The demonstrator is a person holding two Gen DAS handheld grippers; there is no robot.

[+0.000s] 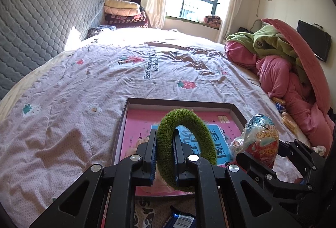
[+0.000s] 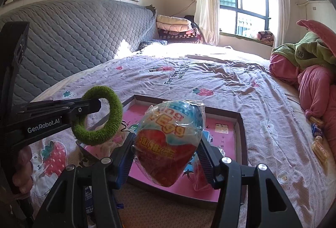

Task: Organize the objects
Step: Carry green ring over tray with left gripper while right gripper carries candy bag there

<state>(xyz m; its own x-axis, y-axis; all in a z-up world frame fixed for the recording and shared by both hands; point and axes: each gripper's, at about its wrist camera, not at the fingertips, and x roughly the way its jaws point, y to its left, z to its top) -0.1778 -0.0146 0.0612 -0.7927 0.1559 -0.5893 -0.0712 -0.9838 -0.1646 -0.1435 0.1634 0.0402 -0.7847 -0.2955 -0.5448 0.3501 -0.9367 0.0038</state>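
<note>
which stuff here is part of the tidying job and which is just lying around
Part of the job:
- green fuzzy ring, gripped by the left tool
- wrapped egg toy, gripped by the right tool
- shallow box with pink lining, on the bed under both

Just lying about:
- pink and green bedding heap
- folded blankets
- small snack packets beside the heap; may be next

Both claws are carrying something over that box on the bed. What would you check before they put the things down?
1. Left gripper clamped on the green fuzzy ring: ok.
2. Right gripper squeezing the wrapped egg toy: ok.
3. Shallow box open, pink floor showing: ok.
4. Both items above the box: ok.
5. Free floor under the egg: cannot tell, another wrapped item lies there.
6. Grippers apart from each other: ok.
</note>
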